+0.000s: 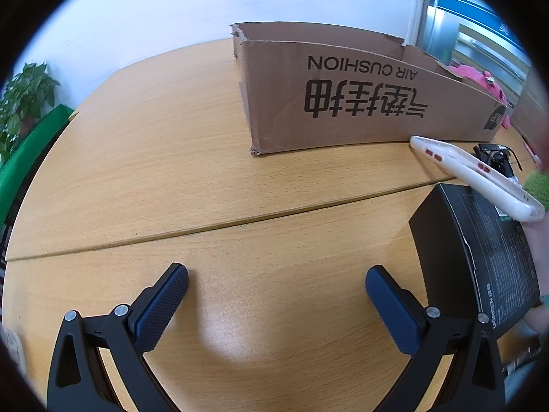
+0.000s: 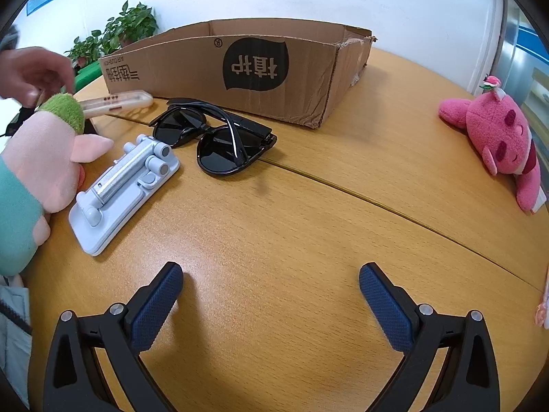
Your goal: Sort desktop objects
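An open cardboard box (image 1: 360, 99) (image 2: 247, 68) stands at the back of the wooden desk (image 1: 171, 178). In the right wrist view black sunglasses (image 2: 219, 137), a folded white phone stand (image 2: 127, 185), a pink pig plush with a green cap (image 2: 51, 151) and a pink bear plush (image 2: 497, 134) lie on the desk. A white phone case (image 1: 477, 175) (image 2: 116, 101) rests tilted on a black box (image 1: 480, 254), with a person's hand (image 2: 34, 72) beside it. My left gripper (image 1: 276, 286) and right gripper (image 2: 271, 283) hover open over bare wood, holding nothing.
Potted plants (image 2: 120, 31) (image 1: 24, 96) and a green object (image 1: 27, 151) sit past the desk's far left edge. A seam (image 2: 377, 202) runs across the desktop. A green sleeve (image 2: 17, 223) lies at the left of the right wrist view.
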Action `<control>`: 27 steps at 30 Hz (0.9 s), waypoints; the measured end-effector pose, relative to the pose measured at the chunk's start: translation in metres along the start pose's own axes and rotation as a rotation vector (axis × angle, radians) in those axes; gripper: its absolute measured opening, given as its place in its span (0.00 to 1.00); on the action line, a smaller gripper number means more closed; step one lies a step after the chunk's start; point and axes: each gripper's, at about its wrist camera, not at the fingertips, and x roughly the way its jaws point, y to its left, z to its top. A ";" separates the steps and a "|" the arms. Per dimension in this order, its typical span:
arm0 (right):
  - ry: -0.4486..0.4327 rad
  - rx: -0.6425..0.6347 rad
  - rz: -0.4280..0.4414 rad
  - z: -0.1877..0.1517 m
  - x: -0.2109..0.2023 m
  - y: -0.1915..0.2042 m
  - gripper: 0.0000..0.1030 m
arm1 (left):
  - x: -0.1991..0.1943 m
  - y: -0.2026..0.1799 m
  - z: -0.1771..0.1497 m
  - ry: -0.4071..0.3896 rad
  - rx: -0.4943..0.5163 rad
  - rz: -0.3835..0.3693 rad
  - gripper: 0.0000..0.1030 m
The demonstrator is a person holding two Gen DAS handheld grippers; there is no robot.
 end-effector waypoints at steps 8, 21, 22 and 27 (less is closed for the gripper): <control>0.163 0.175 -0.107 0.022 0.010 0.005 1.00 | 0.004 -0.006 -0.009 0.002 -0.085 0.064 1.00; 0.213 0.348 -0.071 0.094 -0.095 0.077 1.00 | -0.003 -0.005 -0.019 0.000 -0.174 0.126 1.00; 0.203 0.358 -0.068 0.102 -0.104 0.082 1.00 | -0.005 -0.002 -0.022 -0.001 -0.175 0.126 1.00; 0.218 0.361 -0.083 0.127 -0.142 0.125 1.00 | -0.005 -0.001 -0.023 -0.001 -0.175 0.126 1.00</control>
